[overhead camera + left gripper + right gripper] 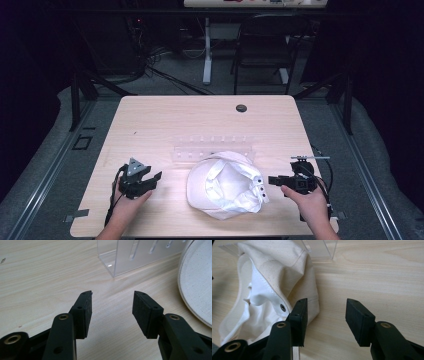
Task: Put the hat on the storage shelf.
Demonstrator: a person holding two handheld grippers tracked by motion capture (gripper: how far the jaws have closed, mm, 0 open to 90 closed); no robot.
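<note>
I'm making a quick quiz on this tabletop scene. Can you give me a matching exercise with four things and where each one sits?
Things:
1. white cap
2. clear acrylic rack
3. left gripper
4. right gripper

Places or states:
A. just behind the cap, further up the table
B. at the cap's right edge, jaws open with nothing between them
C. middle of the table, lying inside up
D. left of the cap, jaws open over bare wood

Pairs: 1-C, 2-A, 3-D, 4-B

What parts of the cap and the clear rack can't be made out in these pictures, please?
- Cap, high view: its brim is folded under the crown.
- Cap, left gripper view: cut off by the right edge.
- Clear rack, high view: its near side is hidden behind the cap.
- Rack, both gripper views: cut off by the top edge.
</note>
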